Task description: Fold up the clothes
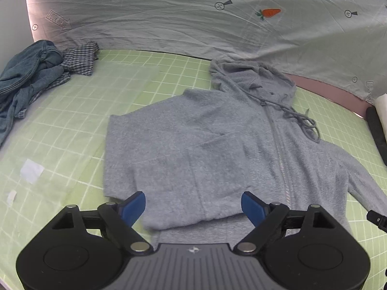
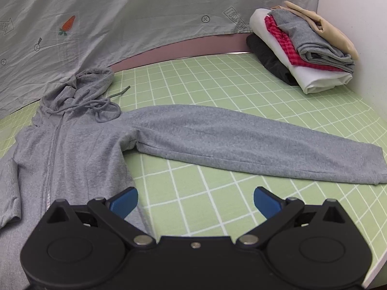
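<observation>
A grey zip hoodie (image 1: 217,140) lies flat on the green grid mat (image 1: 72,120), hood toward the back. Its left side and sleeve are folded in over the chest. My left gripper (image 1: 193,205) is open and empty, just above the hoodie's lower left part. In the right wrist view the hoodie's body (image 2: 79,149) is at the left, and its right sleeve (image 2: 241,140) lies stretched out to the right across the mat (image 2: 217,79). My right gripper (image 2: 195,201) is open and empty, above the bare mat in front of that sleeve.
A heap of unfolded denim and checked clothes (image 1: 36,72) lies at the mat's far left. A stack of folded clothes (image 2: 302,46) stands at the far right corner. A grey sheet with carrot prints (image 1: 193,19) hangs behind. Small white paper scraps (image 1: 31,171) lie at the left.
</observation>
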Demonstrator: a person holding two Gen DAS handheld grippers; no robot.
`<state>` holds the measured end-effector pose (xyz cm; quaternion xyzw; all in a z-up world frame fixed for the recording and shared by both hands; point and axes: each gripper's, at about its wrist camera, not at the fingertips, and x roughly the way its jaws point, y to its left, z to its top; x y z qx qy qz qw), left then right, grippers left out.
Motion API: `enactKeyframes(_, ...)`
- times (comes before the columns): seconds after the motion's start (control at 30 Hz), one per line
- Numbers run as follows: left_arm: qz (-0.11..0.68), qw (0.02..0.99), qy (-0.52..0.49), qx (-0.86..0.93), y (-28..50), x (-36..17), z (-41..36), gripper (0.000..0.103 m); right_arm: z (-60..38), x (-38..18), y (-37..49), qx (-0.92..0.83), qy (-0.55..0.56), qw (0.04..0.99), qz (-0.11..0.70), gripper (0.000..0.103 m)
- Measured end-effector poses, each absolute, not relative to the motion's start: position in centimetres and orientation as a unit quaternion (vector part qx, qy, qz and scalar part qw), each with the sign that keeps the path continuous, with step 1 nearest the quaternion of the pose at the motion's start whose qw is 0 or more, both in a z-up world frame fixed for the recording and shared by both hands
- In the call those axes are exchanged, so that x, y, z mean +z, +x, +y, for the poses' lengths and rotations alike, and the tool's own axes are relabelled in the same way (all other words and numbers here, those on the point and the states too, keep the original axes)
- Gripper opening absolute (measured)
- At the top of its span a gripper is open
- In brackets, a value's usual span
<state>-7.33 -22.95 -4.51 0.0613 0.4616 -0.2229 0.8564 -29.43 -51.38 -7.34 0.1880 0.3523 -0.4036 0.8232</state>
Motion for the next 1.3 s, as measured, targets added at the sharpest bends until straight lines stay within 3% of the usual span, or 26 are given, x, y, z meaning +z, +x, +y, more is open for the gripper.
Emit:
enactKeyframes(0.47, 0.497, 0.851, 0.103, -0.136, -2.4, -8.0, -12.3, 0.087, -37.5, -8.3, -15.7, -0.313, 0.108, 0.87, 0.366, 0.102)
enactKeyframes(0.73, 0.51, 0.843, 0.106, -0.134, -1.6, -9.0, -11.0, 0.087, -31.3, -9.0, -11.9, -0.277, 0.096, 0.884, 0.363, 0.075)
enactKeyframes(0.9, 0.514, 0.839, 0.112, -0.137, -1.7, -9.4, -10.8, 0.087, -29.7, -9.7, -10.3, -0.249, 0.097, 0.889, 0.373, 0.048)
enactKeyframes(1.23, 0.52, 0.834, 0.116, -0.142, -1.7, -9.8, -11.3, 0.087, -28.5, -11.0, -9.9, -0.196, 0.115, 0.892, 0.392, 0.044)
enactKeyframes(1.27, 0.519, 0.835, 0.116, -0.143, -1.7, -9.7, -11.5, 0.087, -28.5, -11.0, -9.9, -0.191, 0.114, 0.893, 0.391, 0.038)
enactKeyframes(1.3, 0.518, 0.835, 0.116, -0.143, -1.7, -9.7, -11.6, 0.087, -28.6, -10.9, -10.0, -0.186, 0.115, 0.894, 0.391, 0.023)
